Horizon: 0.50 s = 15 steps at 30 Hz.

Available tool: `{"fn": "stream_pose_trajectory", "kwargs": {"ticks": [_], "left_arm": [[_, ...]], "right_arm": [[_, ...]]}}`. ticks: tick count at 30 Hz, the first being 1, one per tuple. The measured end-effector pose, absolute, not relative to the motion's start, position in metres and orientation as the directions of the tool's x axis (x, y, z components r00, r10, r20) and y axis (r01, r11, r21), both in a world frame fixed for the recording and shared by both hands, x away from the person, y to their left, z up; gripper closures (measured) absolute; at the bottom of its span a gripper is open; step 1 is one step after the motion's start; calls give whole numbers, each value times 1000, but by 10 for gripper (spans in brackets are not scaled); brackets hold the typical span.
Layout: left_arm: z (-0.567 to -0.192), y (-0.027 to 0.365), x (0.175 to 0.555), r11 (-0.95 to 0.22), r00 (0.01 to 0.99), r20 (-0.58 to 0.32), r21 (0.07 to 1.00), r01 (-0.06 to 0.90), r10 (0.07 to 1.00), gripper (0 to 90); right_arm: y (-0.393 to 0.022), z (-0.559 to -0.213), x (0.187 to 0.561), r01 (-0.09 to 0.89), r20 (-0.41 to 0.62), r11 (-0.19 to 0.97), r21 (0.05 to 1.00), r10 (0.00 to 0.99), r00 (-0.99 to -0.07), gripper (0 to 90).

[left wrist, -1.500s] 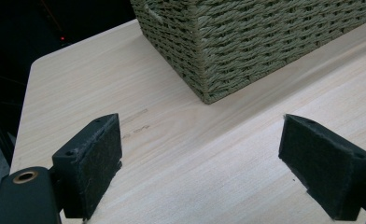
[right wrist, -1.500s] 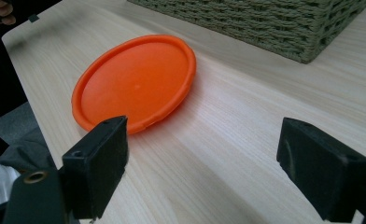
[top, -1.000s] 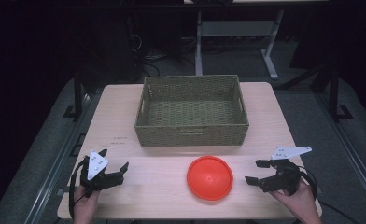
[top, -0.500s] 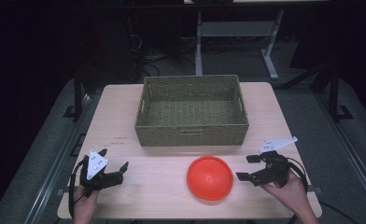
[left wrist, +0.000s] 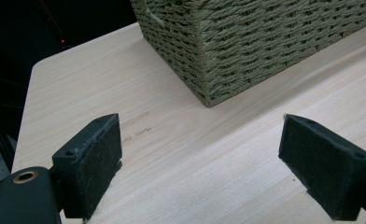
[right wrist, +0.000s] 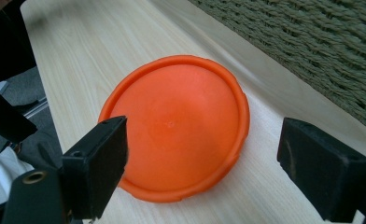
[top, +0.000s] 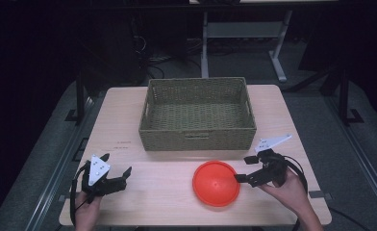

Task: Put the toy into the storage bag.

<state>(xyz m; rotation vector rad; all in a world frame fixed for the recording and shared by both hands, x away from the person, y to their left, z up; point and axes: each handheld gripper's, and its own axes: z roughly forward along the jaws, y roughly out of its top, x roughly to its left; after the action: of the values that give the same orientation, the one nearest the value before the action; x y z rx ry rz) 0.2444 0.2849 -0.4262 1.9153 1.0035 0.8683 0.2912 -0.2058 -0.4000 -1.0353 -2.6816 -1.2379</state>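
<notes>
An orange plate [top: 216, 183] is seen lying flat on the wooden table [top: 167, 202], just in front of the woven basket [top: 198, 114] and apart from it. The right gripper [top: 242, 168] is held at the plate's right edge, jaws spread wide, nothing gripped; in the right gripper view the plate [right wrist: 176, 126] is framed between the pads, partly overlapped by the left pad [right wrist: 99, 165]. The left gripper [top: 115, 174] is held released near the table's front left corner, well apart from the plate, the basket corner [left wrist: 209, 70] seen ahead of it

Woven basket [top: 197, 113] on table [top: 119, 125].
</notes>
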Motion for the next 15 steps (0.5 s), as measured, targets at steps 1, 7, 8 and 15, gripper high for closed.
{"fn": "stream_pose_trajectory", "kwargs": {"ticks": [1,7,8,15], "left_arm": [[-426,285,244,-376,452,206,867,327,868,128],[-426,285,244,-384,455,213,863,327,865,128],[-426,284,245,-382,456,210,864,327,865,128],[-427,281,244,-397,468,220,860,321,856,128]], "right_arm": [[-204,-401,293,572,276,471,672,558,-783,165],[-197,-409,302,596,295,475,647,565,-771,197],[-195,-413,306,609,313,473,637,563,-765,206],[-189,-427,317,633,316,491,599,581,-750,259]]}}
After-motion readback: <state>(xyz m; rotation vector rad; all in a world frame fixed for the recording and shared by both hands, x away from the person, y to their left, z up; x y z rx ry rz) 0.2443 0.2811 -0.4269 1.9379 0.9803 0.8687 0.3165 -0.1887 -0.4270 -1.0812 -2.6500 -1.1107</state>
